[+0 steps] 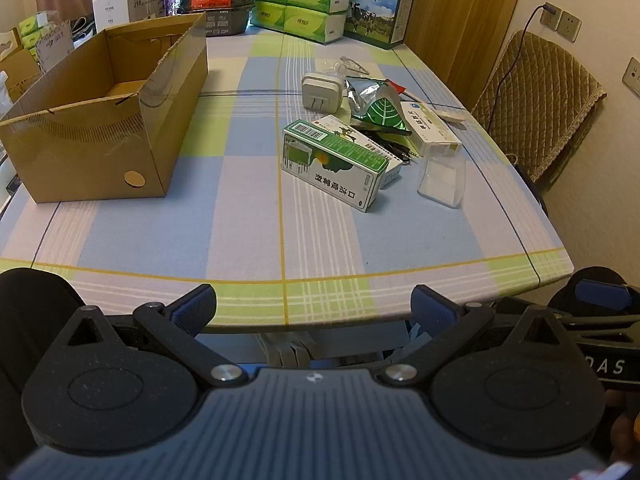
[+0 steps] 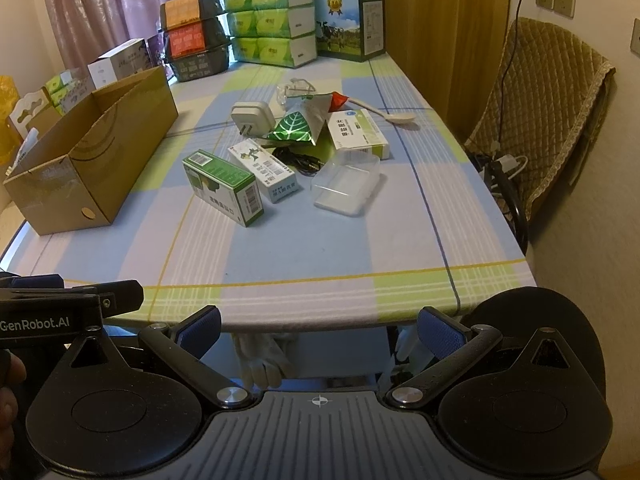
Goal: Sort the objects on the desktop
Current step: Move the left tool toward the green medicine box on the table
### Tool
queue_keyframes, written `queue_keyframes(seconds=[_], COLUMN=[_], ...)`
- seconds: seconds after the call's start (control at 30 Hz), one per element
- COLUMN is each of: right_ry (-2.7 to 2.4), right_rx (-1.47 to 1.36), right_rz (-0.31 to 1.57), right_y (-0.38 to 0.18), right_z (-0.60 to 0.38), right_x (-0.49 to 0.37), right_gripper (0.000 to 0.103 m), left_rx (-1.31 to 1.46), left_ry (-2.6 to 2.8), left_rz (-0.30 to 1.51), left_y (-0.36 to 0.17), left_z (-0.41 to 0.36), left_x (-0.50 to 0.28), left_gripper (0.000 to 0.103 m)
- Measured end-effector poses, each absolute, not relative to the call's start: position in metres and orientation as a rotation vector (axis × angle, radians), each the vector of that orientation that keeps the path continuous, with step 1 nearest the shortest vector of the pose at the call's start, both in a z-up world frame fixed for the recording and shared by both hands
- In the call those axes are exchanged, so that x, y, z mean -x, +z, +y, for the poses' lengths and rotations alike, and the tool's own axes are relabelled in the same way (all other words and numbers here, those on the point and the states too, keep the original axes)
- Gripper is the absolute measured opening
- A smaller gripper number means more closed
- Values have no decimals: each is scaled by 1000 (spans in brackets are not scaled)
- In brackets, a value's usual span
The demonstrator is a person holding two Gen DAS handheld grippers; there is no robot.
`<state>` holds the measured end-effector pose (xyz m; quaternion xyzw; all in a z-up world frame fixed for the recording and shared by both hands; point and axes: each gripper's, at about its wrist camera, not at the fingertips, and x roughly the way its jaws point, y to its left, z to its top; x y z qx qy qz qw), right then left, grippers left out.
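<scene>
Nearest the lens, the left claw (image 1: 314,308) stands wide open with nothing between its blue-padded fingers (image 1: 196,308), held off the near edge of the bench (image 1: 248,240). The right claw (image 2: 319,330) is likewise spread wide and empty, its blue pads (image 2: 440,336) apart just short of the same edge; the left tool shows at nine o'clock in the right wrist view.

On the checked cloth, an open cardboard box (image 1: 104,128) sits toward ten o'clock in the left wrist view, well apart from the clutter. The loose things lie in a cluster toward one o'clock. Closest is a green carton (image 1: 334,164) lying on its side, touching a white carton (image 2: 264,168) just behind it. A clear plastic tray (image 2: 346,184) rests to their right. Farther back are a white plug adapter (image 1: 322,90), a green leaf-print pouch (image 2: 298,124), a black cable (image 2: 298,160) and a white-and-green medicine box (image 2: 358,132). A pale spoon (image 2: 384,114) lies beyond at one o'clock.

Stacked tissue packs (image 2: 272,24) and a milk carton case (image 2: 350,24) line the far edge at twelve o'clock.
</scene>
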<state>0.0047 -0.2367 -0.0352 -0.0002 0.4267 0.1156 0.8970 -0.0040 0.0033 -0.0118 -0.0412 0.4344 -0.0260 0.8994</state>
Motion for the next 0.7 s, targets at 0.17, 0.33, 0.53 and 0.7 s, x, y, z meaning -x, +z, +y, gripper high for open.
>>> queue_keyframes(seconds=[0.17,0.33,0.53,0.7], right_ry=[239,236,228,214], right_rx=[3,6,8,-2], right_rz=[888,892,887,887], right_y=[-36,-38,-39,-40], right_z=[-237,-238,-242,-247], right_x=[-6,-6,-11,-19], right_gripper=[101,101,101,101], left_rx=[85,82,80,65], left_ry=[-52,-51,-44,-36], left_rz=[904,905,904,899], left_y=[-13,-14,-14,-16], left_z=[2,2,6,10], left_x=[3,3,-4,-15], left_gripper=[102,102,102,102])
